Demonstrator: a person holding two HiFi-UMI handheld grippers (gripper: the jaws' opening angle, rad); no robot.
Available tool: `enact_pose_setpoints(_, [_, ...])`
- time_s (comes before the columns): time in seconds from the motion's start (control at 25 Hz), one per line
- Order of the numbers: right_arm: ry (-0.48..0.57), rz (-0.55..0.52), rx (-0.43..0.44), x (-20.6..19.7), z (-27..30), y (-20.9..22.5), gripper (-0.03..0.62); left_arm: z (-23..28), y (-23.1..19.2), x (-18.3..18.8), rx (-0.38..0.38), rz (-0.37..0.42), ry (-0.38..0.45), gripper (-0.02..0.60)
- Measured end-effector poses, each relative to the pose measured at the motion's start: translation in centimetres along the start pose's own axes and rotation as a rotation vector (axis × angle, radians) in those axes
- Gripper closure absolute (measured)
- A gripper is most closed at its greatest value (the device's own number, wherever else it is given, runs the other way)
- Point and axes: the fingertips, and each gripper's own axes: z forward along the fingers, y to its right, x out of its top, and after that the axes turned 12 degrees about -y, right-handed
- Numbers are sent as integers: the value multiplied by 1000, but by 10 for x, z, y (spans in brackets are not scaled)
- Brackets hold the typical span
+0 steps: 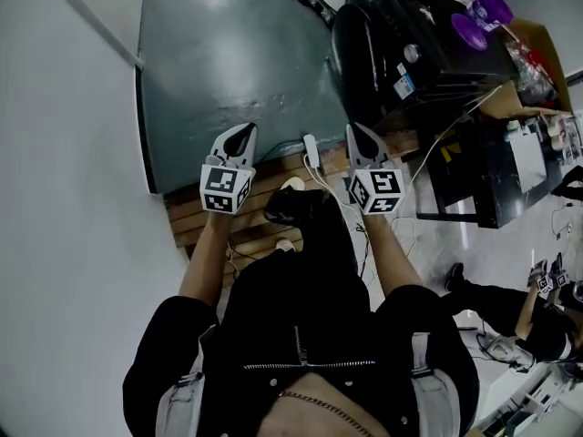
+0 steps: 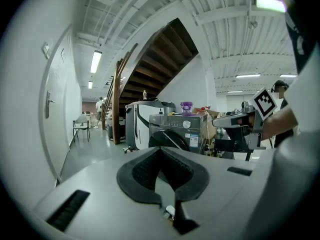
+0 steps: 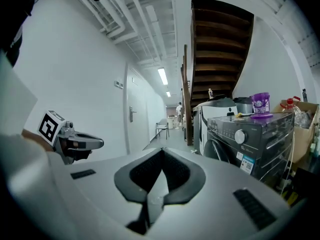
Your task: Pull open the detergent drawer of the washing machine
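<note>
The dark grey washing machine stands ahead and to the right, well apart from both grippers. It also shows in the left gripper view as the washing machine. In the right gripper view the washing machine shows a round knob on its control panel. The drawer front is too small to make out. My left gripper and right gripper are held side by side, pointing forward over the floor. Both are shut with nothing between the jaws, as the left gripper and right gripper show close up.
A purple bottle stands on top of the machine, with a cardboard box beside it. A wooden staircase rises behind, and a white appliance stands to the machine's left. Cables and a power strip lie on the floor ahead. A white wall runs along the left.
</note>
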Motion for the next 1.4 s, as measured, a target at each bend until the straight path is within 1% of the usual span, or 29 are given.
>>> enact_pose_setpoints(0.16, [-1, 21, -16, 9, 40, 24, 588, 45, -25, 18, -26, 19, -7, 563])
enact_pose_setpoints(0.32, [0, 52, -33, 32, 87, 53, 588, 94, -49, 50, -74, 60, -26, 563])
enact_pose_setpoints(0.44, [4, 87, -59, 62, 117, 83, 588, 131, -72, 88, -118, 97, -45, 563])
enact_pose_setpoints(0.64, [15, 100, -107, 120, 140, 131, 588, 175, -103, 157, -151, 97, -40, 563])
enact_pose_setpoints(0.76, [40, 107, -144, 153, 140, 158, 588, 193, -104, 192, -176, 96, -23, 563])
enact_pose_setpoints(0.96, [70, 95, -174, 187, 143, 179, 588, 223, -98, 231, -229, 103, -4, 563])
enact_pose_setpoints(1.2, [73, 116, -205, 204, 156, 202, 588, 272, -94, 259, -315, 64, -4, 563])
enact_pose_setpoints(1.4, [44, 111, -244, 212, 172, 231, 588, 327, -78, 275, -414, 71, -10, 563])
